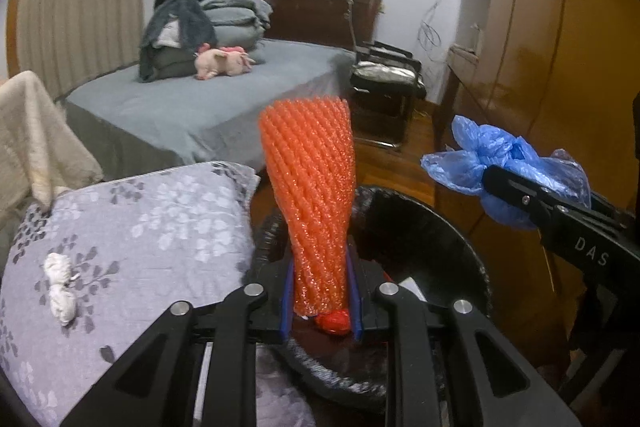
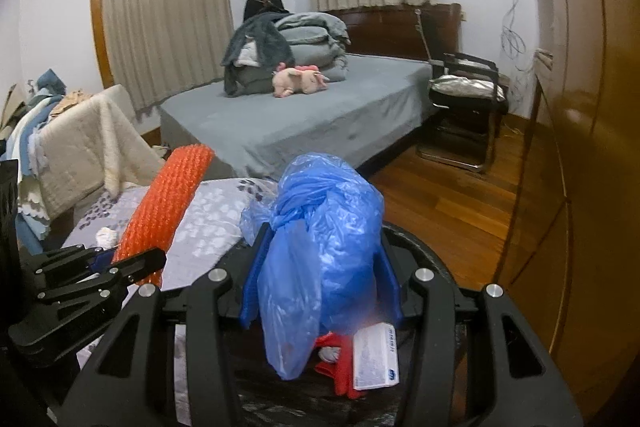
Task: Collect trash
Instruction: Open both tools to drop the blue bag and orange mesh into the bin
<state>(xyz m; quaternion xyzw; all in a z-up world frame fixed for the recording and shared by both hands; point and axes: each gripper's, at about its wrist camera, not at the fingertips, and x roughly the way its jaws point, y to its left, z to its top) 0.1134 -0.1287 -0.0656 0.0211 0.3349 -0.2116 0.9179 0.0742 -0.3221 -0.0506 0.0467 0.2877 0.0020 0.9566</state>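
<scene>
My left gripper [image 1: 322, 301] is shut on an orange foam net sleeve [image 1: 312, 195], held upright over a black-lined trash bin [image 1: 460, 239]. The sleeve also shows at the left of the right wrist view [image 2: 168, 207]. My right gripper [image 2: 320, 291] is shut on a knotted blue plastic bag [image 2: 320, 259], held over the same bin [image 2: 424, 255]. The bag shows at the right of the left wrist view [image 1: 508, 167]. Inside the bin lie red scraps [image 2: 340, 367] and a white carton [image 2: 376, 359]. A crumpled white tissue [image 1: 60, 287] lies on the floral cushion [image 1: 132, 247].
A grey bed [image 2: 300, 123] with folded blankets and a pink plush pig [image 2: 300, 81] stands behind. A black chair [image 2: 464, 107] is at the right beside a wooden wardrobe [image 2: 580, 147]. Cream blankets [image 2: 88, 147] drape at the left. Wooden floor lies between.
</scene>
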